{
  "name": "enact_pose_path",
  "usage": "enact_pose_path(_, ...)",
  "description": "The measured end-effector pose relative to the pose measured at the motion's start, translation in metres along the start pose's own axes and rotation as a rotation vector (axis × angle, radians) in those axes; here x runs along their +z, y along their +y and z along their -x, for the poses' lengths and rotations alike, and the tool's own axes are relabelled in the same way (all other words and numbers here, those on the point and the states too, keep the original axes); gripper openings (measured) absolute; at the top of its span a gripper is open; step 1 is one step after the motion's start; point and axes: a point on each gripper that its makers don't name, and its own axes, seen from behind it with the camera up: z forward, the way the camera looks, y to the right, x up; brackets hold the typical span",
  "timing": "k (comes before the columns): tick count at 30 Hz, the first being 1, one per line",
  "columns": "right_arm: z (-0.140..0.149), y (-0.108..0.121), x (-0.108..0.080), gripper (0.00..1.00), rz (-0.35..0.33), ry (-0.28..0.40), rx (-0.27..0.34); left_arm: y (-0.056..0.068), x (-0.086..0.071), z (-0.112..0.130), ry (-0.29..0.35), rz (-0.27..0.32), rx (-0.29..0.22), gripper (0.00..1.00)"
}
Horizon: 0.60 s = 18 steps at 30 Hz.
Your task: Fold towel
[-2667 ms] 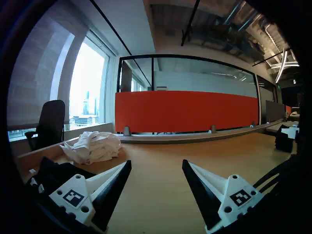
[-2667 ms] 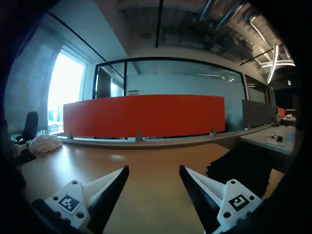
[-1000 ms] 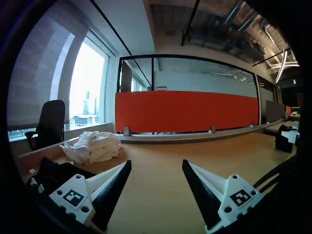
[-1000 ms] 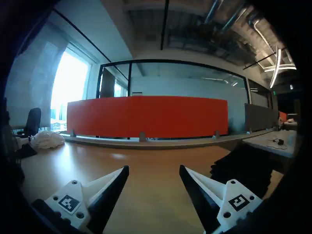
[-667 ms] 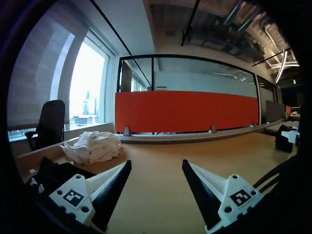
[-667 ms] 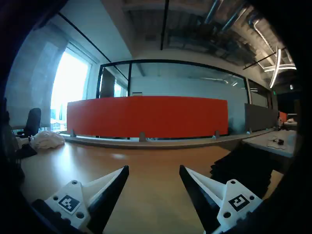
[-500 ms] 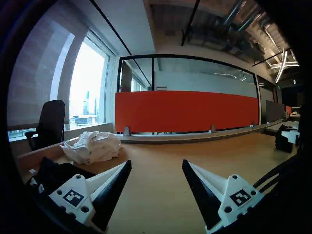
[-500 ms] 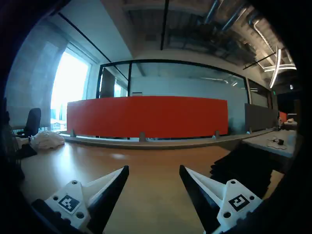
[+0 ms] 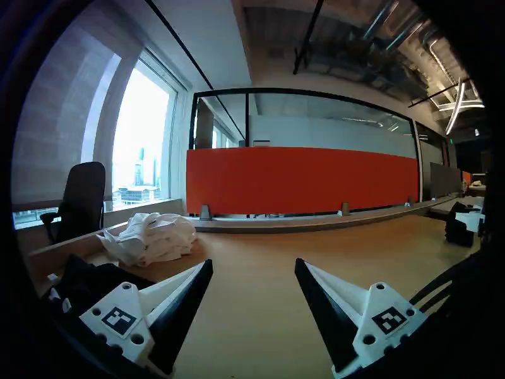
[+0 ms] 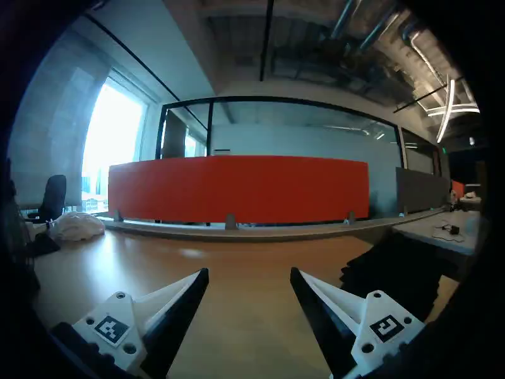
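While left hand-held gripper [image 9: 252, 261] and right hand-held gripper [image 10: 249, 270] gape empty, desk [image 9: 353, 243] spreads ahead.

The light wooden table [image 9: 265, 249] carries a heap of crumpled white towels [image 9: 151, 237] at its far window end. A stack of dark cloth [image 10: 394, 271] lies toward its right side.

Daylight from window [image 9: 140, 151] at left, blown out w/ glare in both views. Ceiling strip lights [image 10: 444, 104] glow upper right; rm dim beneath. Soft sheen on table [image 10: 189, 254]. Strong fisheye bending at edges; centre sharp.
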Motion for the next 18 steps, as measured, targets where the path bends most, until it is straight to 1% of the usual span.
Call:
enact_pose_path(14,0.0013,0.0005,-0.0005,1.00,0.000,0.001,0.000,-0.0010,0.0016,0.0034,0.001,0.000,-0.002,0.97)
enact_pose_path(18,0.0013,0.0010,0.0003,1.00,-0.001,0.001,0.000,0.0009,0.0020,0.0029,0.000,0.000,-0.003,0.97)
